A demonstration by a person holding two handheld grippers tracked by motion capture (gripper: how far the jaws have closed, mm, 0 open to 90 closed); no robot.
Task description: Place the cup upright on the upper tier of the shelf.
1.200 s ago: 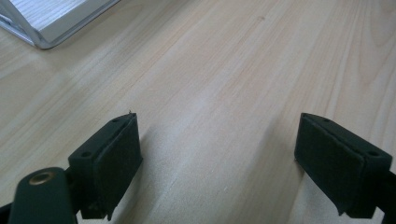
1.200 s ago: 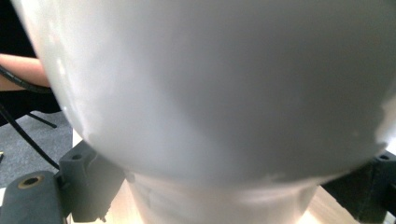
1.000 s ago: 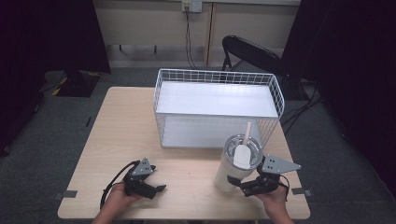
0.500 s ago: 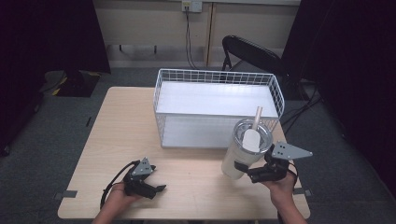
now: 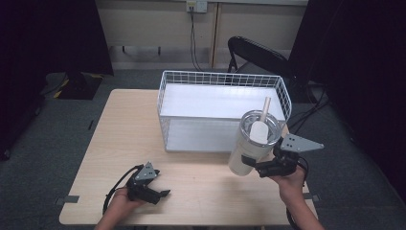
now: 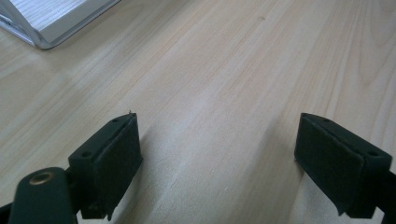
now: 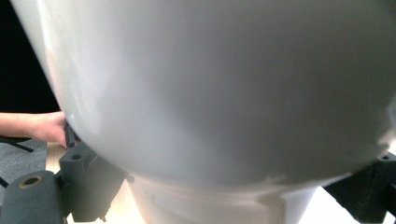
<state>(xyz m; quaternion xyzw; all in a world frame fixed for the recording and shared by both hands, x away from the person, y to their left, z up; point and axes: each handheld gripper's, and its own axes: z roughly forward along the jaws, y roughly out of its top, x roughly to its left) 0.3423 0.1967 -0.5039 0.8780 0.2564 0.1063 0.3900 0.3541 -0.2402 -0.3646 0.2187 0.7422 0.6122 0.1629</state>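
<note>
At the near left edge of the table [image 5: 119, 124], the left gripper [image 5: 162, 193] is held low in a hand, resting on or just above the wood; in the left gripper view its jaws are seen spread wide apart with only bare wood between them, so it appears to be parked out of the way. Near the right edge, the right gripper [image 5: 253, 166] is held in the other hand [image 5: 287, 179], its jaws clamped on the lower part of a pale tumbler [image 5: 251, 143]. In the right gripper view the tumbler's [image 7: 210, 93] wall looms close between the two jaws, one at each side of its narrower base. The tumbler is carried clear of the table, tilted slightly, with its lidded top and straw [image 5: 265, 106] uppermost; the low grip seems chosen so that the wide upper body is left free. The tumbler lies just left of the gripper's body, in front of the near right corner of a white wire basket [image 5: 220, 79]. The basket stands at the far middle of the table, open at the top, and is probably where the tumbler is meant to go. A dark chair [image 5: 258, 50] is seen farther off.
</note>
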